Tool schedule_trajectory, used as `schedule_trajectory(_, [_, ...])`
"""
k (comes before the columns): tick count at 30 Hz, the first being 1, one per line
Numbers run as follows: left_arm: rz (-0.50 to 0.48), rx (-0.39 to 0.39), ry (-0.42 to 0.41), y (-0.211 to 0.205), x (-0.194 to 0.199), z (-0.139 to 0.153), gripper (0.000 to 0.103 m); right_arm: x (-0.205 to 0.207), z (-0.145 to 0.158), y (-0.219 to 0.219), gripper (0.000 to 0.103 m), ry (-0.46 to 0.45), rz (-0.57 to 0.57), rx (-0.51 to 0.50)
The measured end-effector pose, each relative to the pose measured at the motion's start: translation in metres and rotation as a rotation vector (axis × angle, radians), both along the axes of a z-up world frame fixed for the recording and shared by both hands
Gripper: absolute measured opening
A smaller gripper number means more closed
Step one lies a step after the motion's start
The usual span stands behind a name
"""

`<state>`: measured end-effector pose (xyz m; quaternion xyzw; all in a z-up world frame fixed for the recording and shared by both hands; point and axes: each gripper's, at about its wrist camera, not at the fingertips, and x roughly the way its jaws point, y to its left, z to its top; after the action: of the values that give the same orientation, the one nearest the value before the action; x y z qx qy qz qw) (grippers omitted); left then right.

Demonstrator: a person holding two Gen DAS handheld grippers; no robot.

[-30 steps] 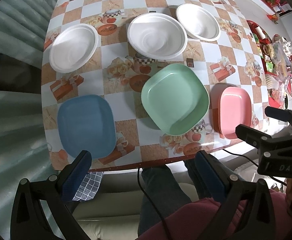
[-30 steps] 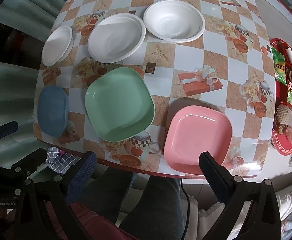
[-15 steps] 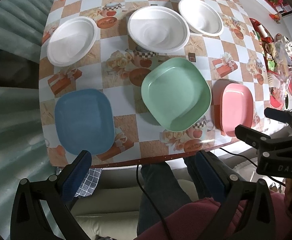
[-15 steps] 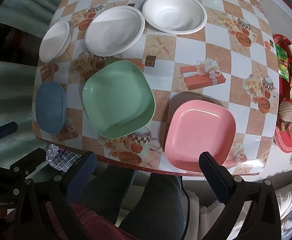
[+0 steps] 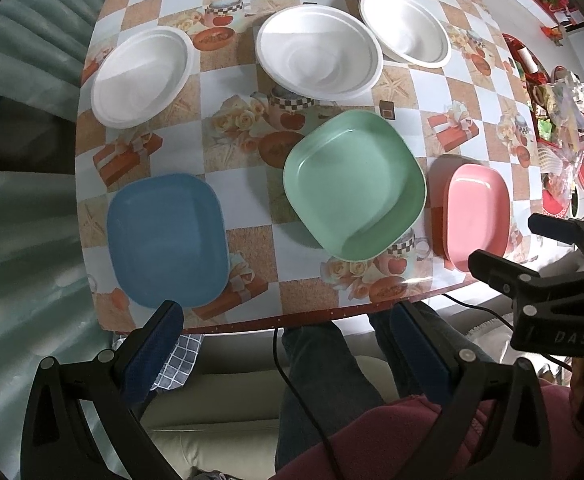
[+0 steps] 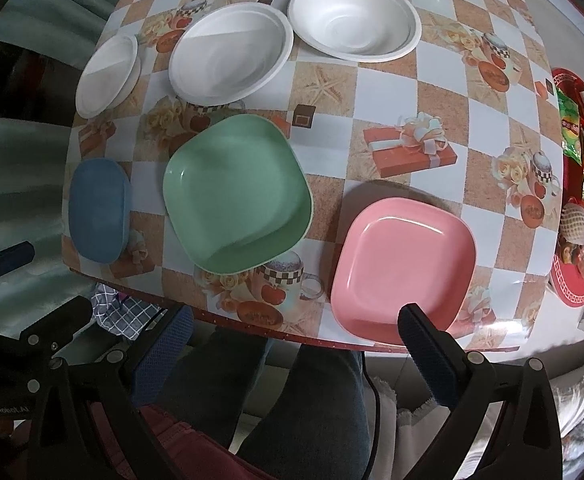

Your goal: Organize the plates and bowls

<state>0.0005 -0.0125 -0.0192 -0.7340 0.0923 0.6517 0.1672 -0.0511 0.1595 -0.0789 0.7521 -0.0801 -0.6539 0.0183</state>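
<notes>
Both the left gripper (image 5: 283, 344) and right gripper (image 6: 296, 336) hover with fingers apart, empty, over the worktop's (image 6: 372, 92) near edge beside blue plate (image 5: 165, 240), green plate (image 6: 235, 194) and pink plate (image 6: 404, 264).

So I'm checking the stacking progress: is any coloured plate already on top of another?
No: the blue plate, green plate and pink plate each lie apart on the table.

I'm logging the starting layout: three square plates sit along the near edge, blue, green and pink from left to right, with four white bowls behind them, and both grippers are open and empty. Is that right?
Not quite: there are three white bowls, not four, as the left wrist view shows. The blue plate, green plate and pink plate order is right, and the left gripper and right gripper are open and empty.
</notes>
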Motion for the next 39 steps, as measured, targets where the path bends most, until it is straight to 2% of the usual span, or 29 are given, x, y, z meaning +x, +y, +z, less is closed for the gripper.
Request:
schedule_trajectory(14, [-0.003, -0.005, -0.020, 0.003, 0.002, -0.005, 0.103, 0.000, -0.005, 0.003, 0.103, -0.029, -0.001, 0.007])
schedule_trajectory(28, [0.000, -0.022, -0.079, 0.013, 0.001, -0.017, 0.103, 0.005, -0.016, 0.015, 0.103, -0.060, -0.017, 0.004])
schedule_trajectory(39, [0.024, -0.038, -0.107, 0.020, 0.001, -0.043, 0.103, 0.005, -0.033, 0.018, 0.103, -0.069, 0.012, 0.032])
